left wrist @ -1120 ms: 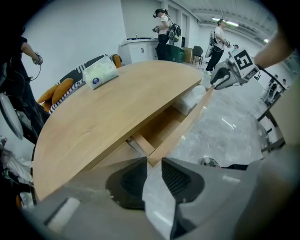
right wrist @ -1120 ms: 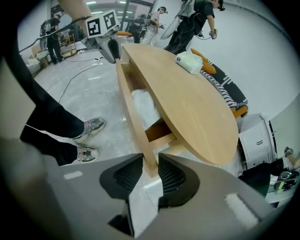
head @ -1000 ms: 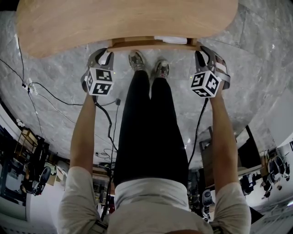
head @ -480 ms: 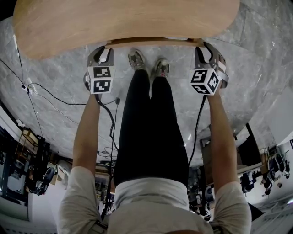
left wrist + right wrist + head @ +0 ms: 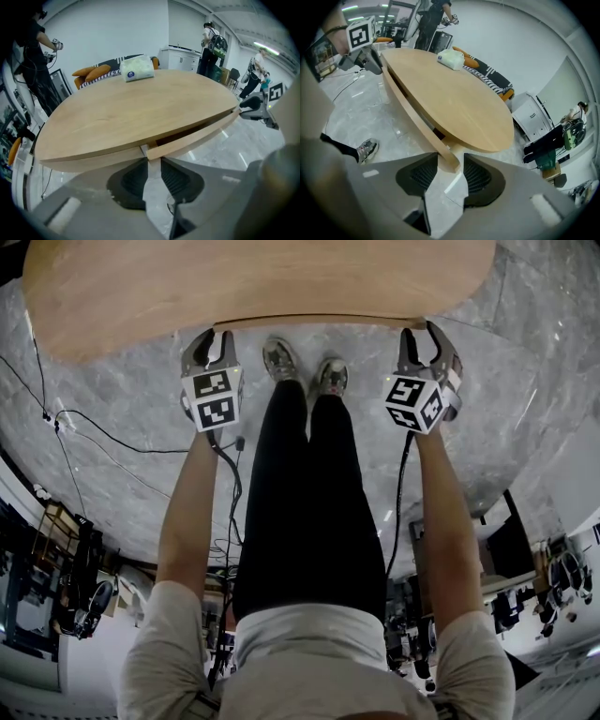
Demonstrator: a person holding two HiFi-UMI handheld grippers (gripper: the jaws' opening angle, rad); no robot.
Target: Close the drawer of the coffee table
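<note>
Drawer [image 5: 197,136] nearly shut under coffee table [image 5: 117,108] near edge. Left gripper [image 5: 215,337] jaws just narrowing, right gripper [image 5: 419,332] jaws just widening. Both apart, drawer-front ends between tips, unclamped.

Drawer front [image 5: 192,137] ahead, floor [image 5: 122,390] free outward
The drawer front under the tabletop's [image 5: 253,282] near edge bars my left gripper [image 5: 214,337] and right gripper [image 5: 420,332]. Its ends stand in my fingers' [image 5: 131,180] gaps, right jaws just opening, left just closing. My shoes [image 5: 279,362] stand between, and cables [image 5: 112,439] cross the floor at left.
</note>
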